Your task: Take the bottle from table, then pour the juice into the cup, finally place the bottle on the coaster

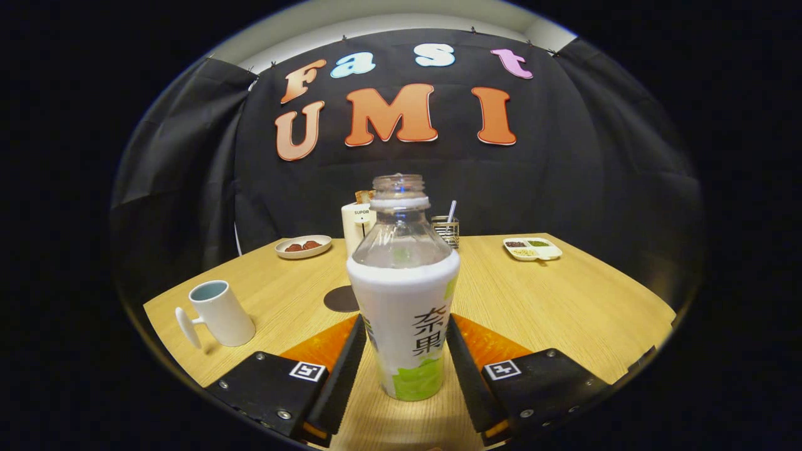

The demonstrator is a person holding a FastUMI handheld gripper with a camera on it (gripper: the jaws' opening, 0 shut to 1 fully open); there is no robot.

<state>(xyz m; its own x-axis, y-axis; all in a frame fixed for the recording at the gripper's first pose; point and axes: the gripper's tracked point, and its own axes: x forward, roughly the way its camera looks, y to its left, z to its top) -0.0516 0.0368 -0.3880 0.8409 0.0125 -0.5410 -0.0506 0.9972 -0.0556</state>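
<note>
An uncapped bottle [404, 294], clear at the neck and wrapped in a white and green label, stands upright between my fingers. My gripper [406, 322] is shut on it, both fingertips pressing on its sides at mid-height. The bottle's base is close to the wooden table [564, 307]; I cannot tell whether it touches. A white cup [219, 310] with its handle turned left stands to the left, beyond the left finger. A dark round coaster [338, 299] lies just behind the bottle on its left, partly hidden by it.
At the back of the table are a small plate [304, 246] with brown food, a white container [357, 227], a metal holder [445, 230] with a utensil, and a divided white tray [532, 248] at the right.
</note>
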